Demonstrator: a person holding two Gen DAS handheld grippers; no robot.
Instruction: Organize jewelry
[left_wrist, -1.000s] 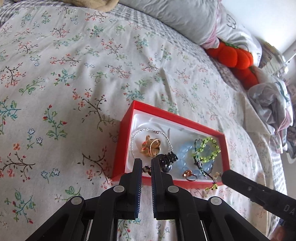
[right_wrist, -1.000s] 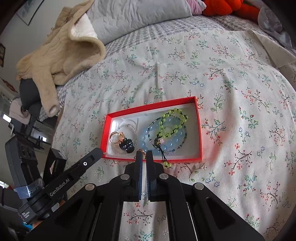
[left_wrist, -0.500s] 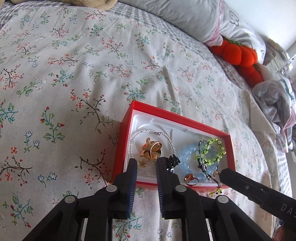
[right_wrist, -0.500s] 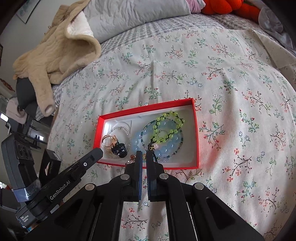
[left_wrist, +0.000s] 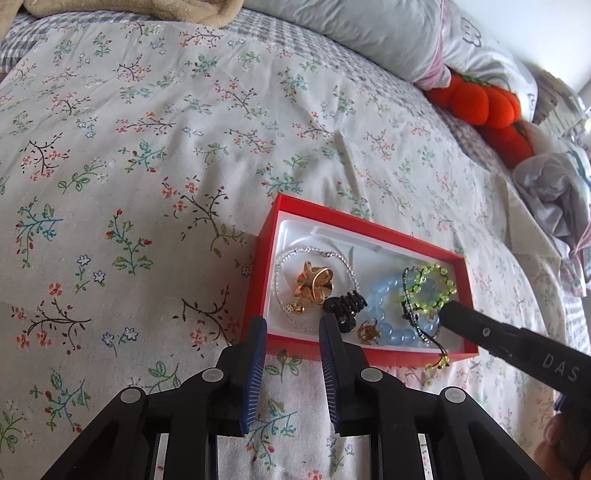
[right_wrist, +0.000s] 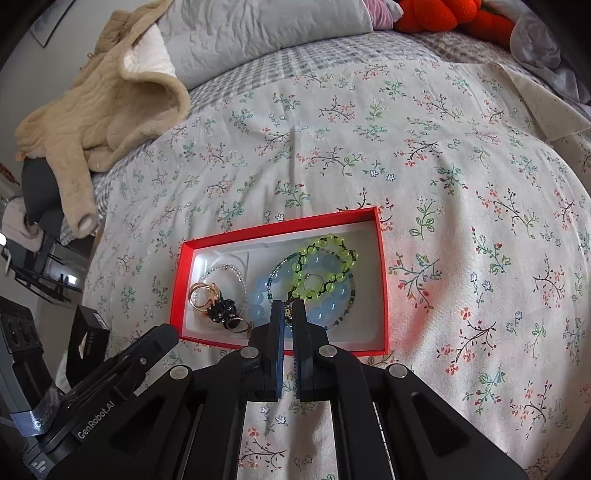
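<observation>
floral bedspread (left_wrist: 155, 122) carries the red jewelry box (left_wrist: 271, 236). left gripper (left_wrist: 291, 325) gapes empty at its near rim; right gripper (right_wrist: 287, 314), nearly closed, pinches the green bead bracelet's cord (right_wrist: 290, 308) inside.

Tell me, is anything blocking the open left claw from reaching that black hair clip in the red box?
Only the red box's low near wall lies between the left gripper and the black hair clip. From above, nothing visible covers the clip.
</observation>
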